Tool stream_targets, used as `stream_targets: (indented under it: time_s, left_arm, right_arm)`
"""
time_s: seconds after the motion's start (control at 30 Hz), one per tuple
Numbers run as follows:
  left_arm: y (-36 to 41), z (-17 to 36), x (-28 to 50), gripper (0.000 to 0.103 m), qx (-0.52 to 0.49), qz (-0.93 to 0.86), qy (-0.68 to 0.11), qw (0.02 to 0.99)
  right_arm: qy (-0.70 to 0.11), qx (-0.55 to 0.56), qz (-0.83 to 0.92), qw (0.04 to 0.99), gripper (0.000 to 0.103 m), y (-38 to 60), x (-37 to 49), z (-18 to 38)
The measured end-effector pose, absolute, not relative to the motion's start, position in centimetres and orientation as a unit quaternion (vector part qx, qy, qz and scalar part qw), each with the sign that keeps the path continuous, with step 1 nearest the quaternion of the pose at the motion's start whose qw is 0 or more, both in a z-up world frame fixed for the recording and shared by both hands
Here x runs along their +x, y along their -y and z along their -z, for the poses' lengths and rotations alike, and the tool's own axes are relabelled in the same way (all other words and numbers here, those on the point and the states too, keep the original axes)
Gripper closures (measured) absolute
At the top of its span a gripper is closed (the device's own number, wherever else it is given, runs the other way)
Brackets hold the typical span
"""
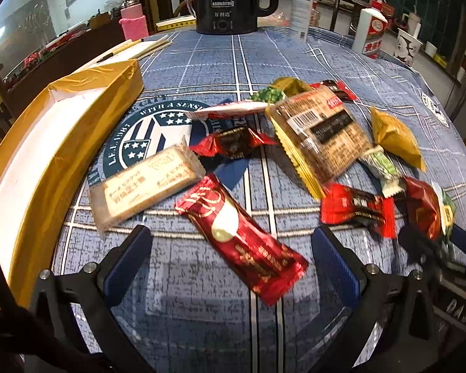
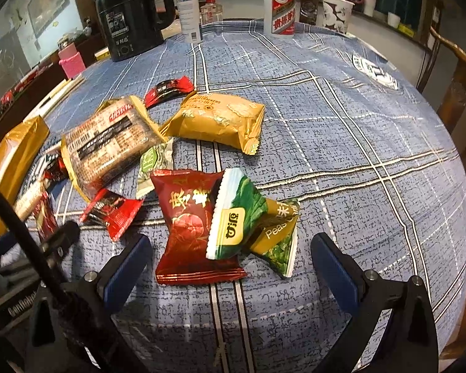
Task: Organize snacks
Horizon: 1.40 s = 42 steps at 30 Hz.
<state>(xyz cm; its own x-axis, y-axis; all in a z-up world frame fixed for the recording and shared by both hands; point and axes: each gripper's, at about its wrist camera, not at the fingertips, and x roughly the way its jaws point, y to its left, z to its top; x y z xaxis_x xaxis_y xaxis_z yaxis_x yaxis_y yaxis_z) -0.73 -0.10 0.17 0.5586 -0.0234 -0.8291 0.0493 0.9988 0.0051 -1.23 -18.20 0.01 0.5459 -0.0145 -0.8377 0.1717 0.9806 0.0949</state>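
A blue plaid tablecloth [image 1: 295, 71] covers the table, with a black kettle [image 1: 230, 0] at its far edge and an open gold box [image 1: 62, 143] left of the snack pile. The left gripper [image 1: 233, 267] has its fingers spread wide around the long red bar wrapper [image 1: 242, 236], just right of the box. The right gripper [image 2: 230, 267] is equally spread before a red pouch [image 2: 189, 227] and green pea packets [image 2: 239, 217]. All look light, crinkly and slippery; pinching mid-body across the narrow width seems safest.
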Motion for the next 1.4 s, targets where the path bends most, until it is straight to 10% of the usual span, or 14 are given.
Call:
stream_targets:
  time_s: [0.5, 1.4]
  left_arm:
    - [-0.7, -0.6, -1.7, 0.001, 0.030, 0.044, -0.529, 0.847]
    - [-5.4, -4.4, -4.1, 0.035, -0.102, 0.169, -0.548, 0.813]
  right_arm:
    - [-0.476, 0.049, 0.066, 0.876, 0.004, 17.4, -1.3, 0.2]
    - [-0.499, 0.071, 0.012, 0.864, 0.028, 18.4, -0.2, -2.2]
